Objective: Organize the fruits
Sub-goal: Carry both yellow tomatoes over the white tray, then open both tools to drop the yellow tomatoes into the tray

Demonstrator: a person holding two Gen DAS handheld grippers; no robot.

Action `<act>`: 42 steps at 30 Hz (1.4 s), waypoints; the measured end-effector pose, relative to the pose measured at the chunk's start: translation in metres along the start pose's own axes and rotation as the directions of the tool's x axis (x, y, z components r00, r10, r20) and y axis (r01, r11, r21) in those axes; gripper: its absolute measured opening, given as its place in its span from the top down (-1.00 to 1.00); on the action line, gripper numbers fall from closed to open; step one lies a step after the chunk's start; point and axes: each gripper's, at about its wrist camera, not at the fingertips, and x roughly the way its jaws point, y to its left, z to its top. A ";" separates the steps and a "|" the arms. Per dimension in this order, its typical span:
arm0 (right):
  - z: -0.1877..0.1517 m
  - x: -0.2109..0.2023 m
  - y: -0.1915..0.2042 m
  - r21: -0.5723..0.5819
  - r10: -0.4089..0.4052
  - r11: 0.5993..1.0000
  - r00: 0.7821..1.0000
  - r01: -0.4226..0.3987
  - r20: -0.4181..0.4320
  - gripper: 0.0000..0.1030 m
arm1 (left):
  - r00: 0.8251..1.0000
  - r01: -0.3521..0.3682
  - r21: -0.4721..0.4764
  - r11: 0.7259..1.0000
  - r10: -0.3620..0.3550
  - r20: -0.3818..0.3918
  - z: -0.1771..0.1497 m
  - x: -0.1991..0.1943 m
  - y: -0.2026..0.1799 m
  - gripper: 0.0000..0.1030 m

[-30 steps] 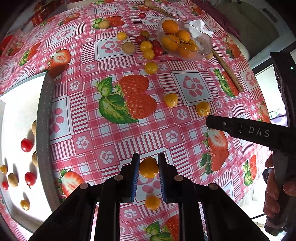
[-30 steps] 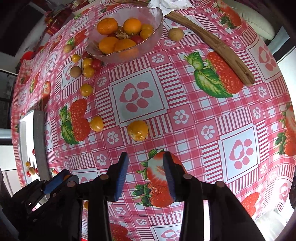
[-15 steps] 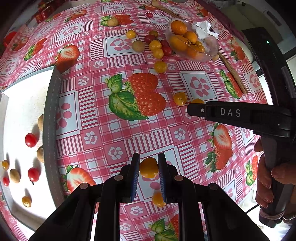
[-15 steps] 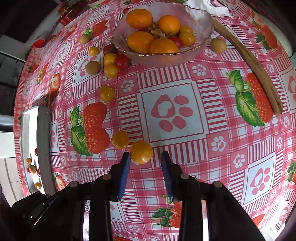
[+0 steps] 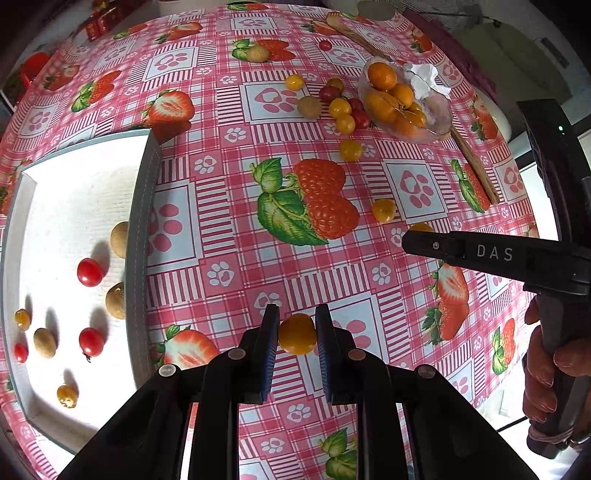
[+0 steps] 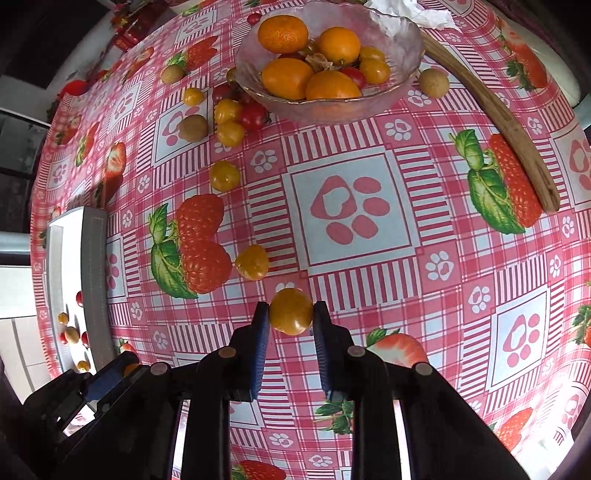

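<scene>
Sorting is partly done: your left gripper [image 5: 296,334] clamps one yellow tomato [image 5: 297,333], your right gripper [image 6: 290,314] seemingly pinches another tomato [image 6: 291,311]; several fruits sit in the white tray [image 5: 142,229], many remain near the glass bowl [image 6: 332,105].

Bowl [image 6: 328,99] right of tray [image 6: 94,280]

1. Round table [image 5: 221,206] covered by a glossy pink-checked oilcloth with strawberry and paw-print motifs.
2. Strong daylight; hard shadows, glare on the cloth.
3. Upper left of both views: dark surroundings, red items [image 5: 98,26] at the table edge, too blurred to identify.
4. Upper right of left view: pale cushioned seat [image 5: 517,59] beyond the table.
5. Right edge: bright, overexposed floor [image 5: 535,177].
</scene>
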 end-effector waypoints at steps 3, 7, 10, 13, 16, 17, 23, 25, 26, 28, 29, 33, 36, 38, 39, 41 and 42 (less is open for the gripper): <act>-0.004 -0.007 0.007 -0.008 0.008 1.000 1.000 -0.008 0.002 0.50 | 1.000 -0.003 -0.016 1.000 0.003 0.014 -0.002 -0.006 0.008 0.59; -0.006 -0.014 0.021 -0.014 0.025 1.000 1.000 -0.025 0.004 0.50 | 1.000 -0.005 -0.038 0.999 0.006 0.029 -0.004 -0.015 0.021 0.59; -0.004 -0.015 0.038 -0.030 0.033 0.999 0.999 -0.032 0.008 0.50 | 0.999 -0.008 -0.055 0.998 0.010 0.039 -0.008 -0.022 0.034 0.59; -0.001 -0.015 0.057 -0.051 0.039 0.998 0.999 -0.038 0.009 0.50 | 0.999 -0.014 -0.073 0.997 0.018 0.049 -0.011 -0.028 0.047 0.59; -0.002 -0.016 0.075 -0.071 0.049 0.996 0.999 -0.048 0.008 0.50 | 0.998 -0.023 -0.093 0.995 0.028 0.060 -0.013 -0.035 0.063 0.59; -0.002 -0.016 0.081 -0.078 0.053 0.996 0.999 -0.052 0.007 0.50 | 0.997 -0.025 -0.101 0.995 0.031 0.064 -0.014 -0.038 0.069 0.59; -0.001 -0.015 0.124 -0.136 0.073 0.988 0.997 -0.072 0.000 0.50 | 0.994 -0.059 -0.143 0.988 0.072 0.085 -0.012 -0.049 0.110 0.59; 0.001 -0.013 0.140 -0.152 0.080 0.985 0.997 -0.080 -0.002 0.50 | 0.992 -0.073 -0.158 0.985 0.088 0.089 -0.009 -0.052 0.127 0.59; 0.002 -0.012 0.148 -0.160 0.085 0.984 0.996 -0.084 -0.003 0.50 | 0.991 -0.079 -0.166 0.983 0.095 0.091 -0.008 -0.053 0.135 0.59; 0.006 -0.009 0.163 -0.171 0.093 0.981 0.996 -0.093 -0.007 0.50 | 0.989 -0.093 -0.181 0.979 0.112 0.096 -0.003 -0.055 0.152 0.59; 0.007 -0.007 0.170 -0.178 0.097 0.979 0.995 -0.097 -0.009 0.50 | 0.988 -0.098 -0.189 0.977 0.118 0.098 -0.001 -0.055 0.160 0.59; 0.016 0.002 0.198 -0.205 0.107 0.973 0.994 -0.108 -0.019 0.50 | 0.985 -0.121 -0.209 0.970 0.143 0.094 0.007 -0.052 0.188 0.59; 0.022 0.011 0.218 -0.221 0.112 0.968 0.993 -0.115 -0.029 0.50 | 0.984 -0.138 -0.218 0.966 0.159 0.084 0.013 -0.044 0.204 0.59; 0.026 0.018 0.229 -0.228 0.113 0.966 0.993 -0.118 -0.037 0.50 | 0.983 -0.150 -0.223 0.963 0.169 0.071 0.017 -0.037 0.212 0.59; 0.027 0.022 0.234 -0.231 0.113 0.966 0.993 -0.119 -0.041 0.50 | 0.983 -0.155 -0.224 0.962 0.173 0.064 0.018 -0.034 0.214 0.59; 0.030 0.030 0.242 -0.236 0.108 0.965 0.993 -0.116 -0.048 0.50 | 0.982 -0.167 -0.220 0.961 0.183 0.054 0.020 -0.027 0.218 0.59; 0.031 0.035 0.245 -0.237 0.105 0.965 0.993 -0.115 -0.053 0.50 | 0.981 -0.172 -0.218 0.961 0.187 0.047 0.020 -0.024 0.220 0.59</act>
